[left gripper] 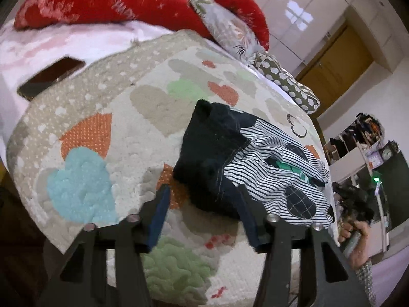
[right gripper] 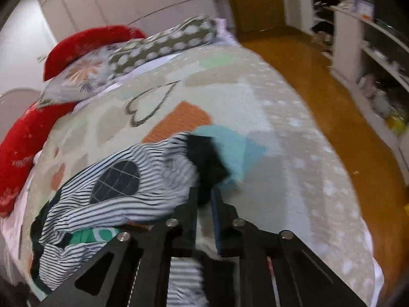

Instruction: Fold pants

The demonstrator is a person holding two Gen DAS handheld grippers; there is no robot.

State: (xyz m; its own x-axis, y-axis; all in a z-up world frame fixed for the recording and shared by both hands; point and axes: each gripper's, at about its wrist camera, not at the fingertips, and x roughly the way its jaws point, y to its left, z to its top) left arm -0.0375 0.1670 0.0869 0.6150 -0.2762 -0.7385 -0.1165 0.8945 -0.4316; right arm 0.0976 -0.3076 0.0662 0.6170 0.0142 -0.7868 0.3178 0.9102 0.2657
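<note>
Fingers of the left gripper (left gripper: 202, 199) stand spread wide, nothing pinched between them, and the near corner of the pants (left gripper: 214, 161) lies in the gap between the two blue-padded tips. The right-hand finger overlaps the garment's lower edge; whether it actually touches the cloth cannot be told from this view. The left-hand finger sits over the bedspread (left gripper: 102, 117), just beside the dark fabric.

The right gripper (right gripper: 204, 197) is clenched on the pants (right gripper: 143, 179): a tuft of dark cloth rises from between its nearly closed fingers, with the striped part trailing off to the left of the claw and more striped fabric showing below it between the gripper's arms.

The pants lie in a crumpled heap on the bedspread, toward the side of the bed. One part is plain dark navy with light stitching; the other is white with thin dark stripes and carries dark oval patches crossed by a pale grid. A bit of green fabric peeks out of the folds.

Around the heap the bedspread is cream with hearts in orange, pale blue, green and beige. A dark phone (left gripper: 51, 78) rests at its far edge, well apart from the garment. Red pillows (left gripper: 107, 2) and a floral one (left gripper: 227, 29) line the head of the bed.
</note>
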